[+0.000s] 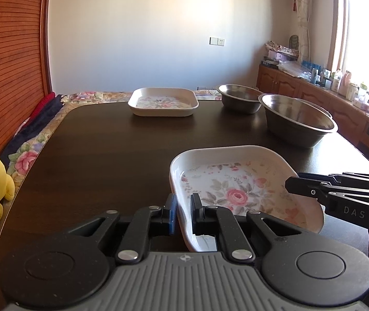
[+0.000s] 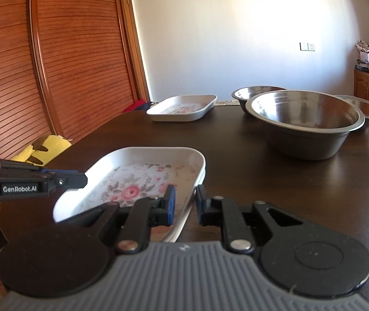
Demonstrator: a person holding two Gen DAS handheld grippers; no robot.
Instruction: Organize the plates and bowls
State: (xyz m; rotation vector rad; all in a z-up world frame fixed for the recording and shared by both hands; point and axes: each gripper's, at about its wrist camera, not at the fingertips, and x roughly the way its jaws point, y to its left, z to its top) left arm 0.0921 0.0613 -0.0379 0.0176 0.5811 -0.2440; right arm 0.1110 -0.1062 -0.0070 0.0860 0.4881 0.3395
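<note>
Plates come first: the near floral plate (image 1: 236,189) sits tilted at the table's (image 1: 93,155) near edge, left gripper (image 1: 183,213) clamped on its rim, right gripper (image 2: 184,204) straddling the opposite rim unclosed. Next, carry it onto the far plate (image 1: 163,101).

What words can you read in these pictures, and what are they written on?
"DAS" – on the side of the right tongs, seen from the left wrist camera.
"GenRobot.AI" – on the side of the left tongs, seen from the right wrist camera.
The boxes and bottles on the counter have labels too small to read.
The floral plate bears no words.
</note>
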